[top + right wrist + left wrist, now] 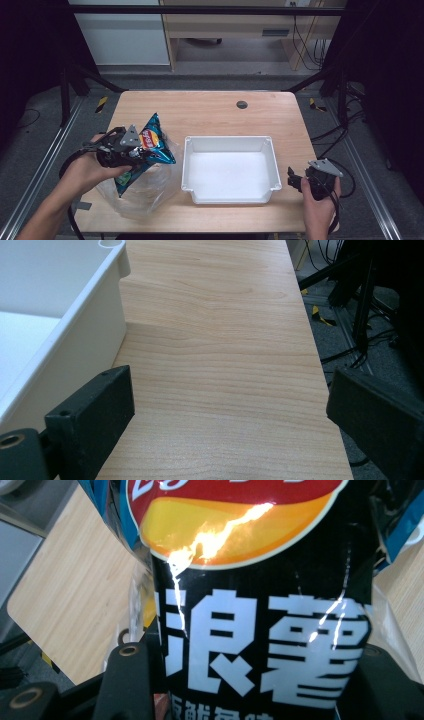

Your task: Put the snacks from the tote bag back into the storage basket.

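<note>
We see a wooden table (210, 112) with a white tray (267, 147) standing right of its middle. At the table's left side the left gripper (137, 155) clamps a blue chip bag (156, 142), which tilts above a clear plastic bag (145, 192) lying near the front edge. At the table's right edge, well apart from the tray, the right gripper (292, 179) sits in a hand, its jaws pointing toward the tray. A small dark round hole (242, 104) lies near the far edge
</note>
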`<state>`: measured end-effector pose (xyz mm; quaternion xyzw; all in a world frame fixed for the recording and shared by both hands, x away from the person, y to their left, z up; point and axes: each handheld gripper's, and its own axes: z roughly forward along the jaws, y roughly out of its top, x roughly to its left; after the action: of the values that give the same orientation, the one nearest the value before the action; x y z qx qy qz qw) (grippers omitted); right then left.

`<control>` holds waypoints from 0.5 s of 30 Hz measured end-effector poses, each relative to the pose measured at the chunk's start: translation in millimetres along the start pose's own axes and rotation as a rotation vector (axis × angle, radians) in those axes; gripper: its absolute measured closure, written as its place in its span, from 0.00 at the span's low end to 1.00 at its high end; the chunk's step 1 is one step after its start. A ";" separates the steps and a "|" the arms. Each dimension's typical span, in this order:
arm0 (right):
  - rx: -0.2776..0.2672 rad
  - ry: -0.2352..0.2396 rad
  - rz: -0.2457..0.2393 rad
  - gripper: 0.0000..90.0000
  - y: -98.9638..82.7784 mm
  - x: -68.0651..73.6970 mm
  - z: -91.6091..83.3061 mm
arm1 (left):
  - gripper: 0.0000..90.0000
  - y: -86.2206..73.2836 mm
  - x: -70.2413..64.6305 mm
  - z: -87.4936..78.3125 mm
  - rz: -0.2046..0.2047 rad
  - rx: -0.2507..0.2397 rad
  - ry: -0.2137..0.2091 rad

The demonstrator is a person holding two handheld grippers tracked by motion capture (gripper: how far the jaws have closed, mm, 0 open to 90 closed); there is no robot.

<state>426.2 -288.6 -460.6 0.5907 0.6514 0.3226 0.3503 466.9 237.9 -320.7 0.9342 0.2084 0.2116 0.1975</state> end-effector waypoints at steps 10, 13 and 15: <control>0.000 -0.001 -0.002 0.06 0.0 -0.7 -0.1 | 0.50 22.2 -2.3 -2.1 0.024 -0.010 -0.006; -0.002 0.000 -0.004 0.06 0.2 -0.1 -0.4 | 0.50 28.1 -4.6 -0.6 0.035 -0.009 -0.012; -0.001 0.001 -0.003 0.06 0.2 0.0 -0.4 | 0.50 32.8 -6.3 0.1 0.046 -0.004 -0.015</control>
<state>426.0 -288.6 -460.3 0.5897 0.6521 0.3225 0.3507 471.8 207.4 -307.8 0.9399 0.1848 0.2096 0.1962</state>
